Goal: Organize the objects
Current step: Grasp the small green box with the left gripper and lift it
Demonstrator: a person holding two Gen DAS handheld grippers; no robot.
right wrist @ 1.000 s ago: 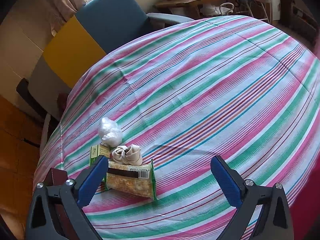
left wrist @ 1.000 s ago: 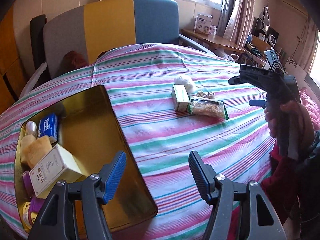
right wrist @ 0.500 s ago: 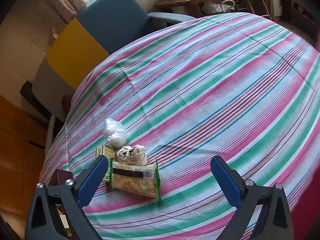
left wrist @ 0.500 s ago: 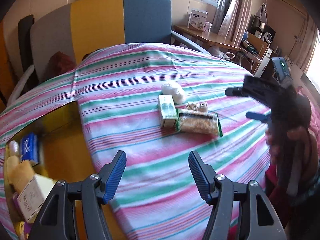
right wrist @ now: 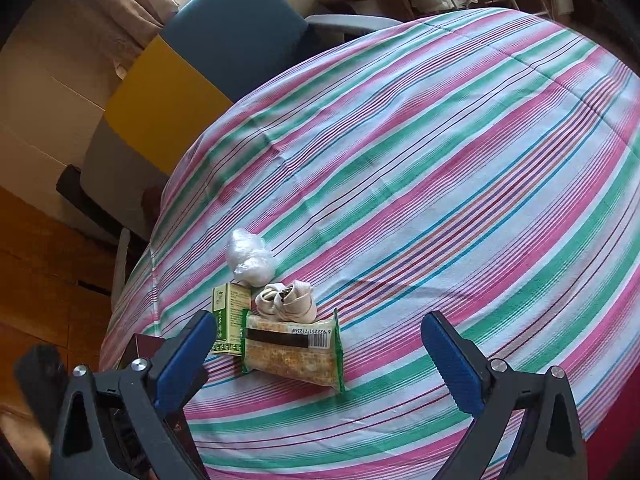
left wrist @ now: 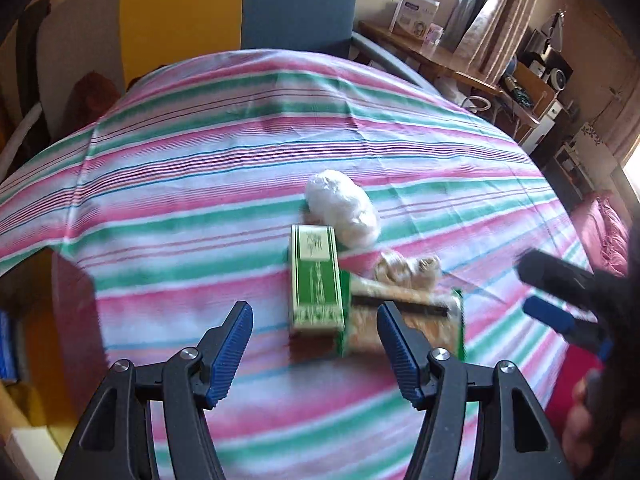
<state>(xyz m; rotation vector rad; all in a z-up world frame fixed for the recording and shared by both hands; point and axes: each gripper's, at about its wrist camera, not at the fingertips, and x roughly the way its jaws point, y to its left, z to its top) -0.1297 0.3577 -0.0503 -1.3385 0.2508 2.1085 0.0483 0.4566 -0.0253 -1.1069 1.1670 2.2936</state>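
Observation:
A green and white box (left wrist: 316, 278) (right wrist: 229, 318) lies on the striped cloth, a clear snack packet (left wrist: 404, 330) (right wrist: 294, 354) against its right side. Behind them sit a white plastic bundle (left wrist: 342, 208) (right wrist: 250, 258) and a beige cloth roll (left wrist: 406, 270) (right wrist: 286, 300). My left gripper (left wrist: 314, 350) is open and empty, hovering just in front of the box. My right gripper (right wrist: 318, 362) is open too, with the packet lying between its fingers on the cloth, untouched. Its blue pad (left wrist: 554, 320) shows at the right of the left wrist view.
The gold tin's corner (left wrist: 72, 320) with a blue item (left wrist: 8, 344) sits at the far left. A chair with yellow and blue back (left wrist: 240, 4) stands behind the table. A wooden desk (left wrist: 440, 60) with boxes is at the back right.
My left gripper has travelled right from above the gold tin to the cluster of items, which now looks larger and nearer. The right gripper has stayed put.

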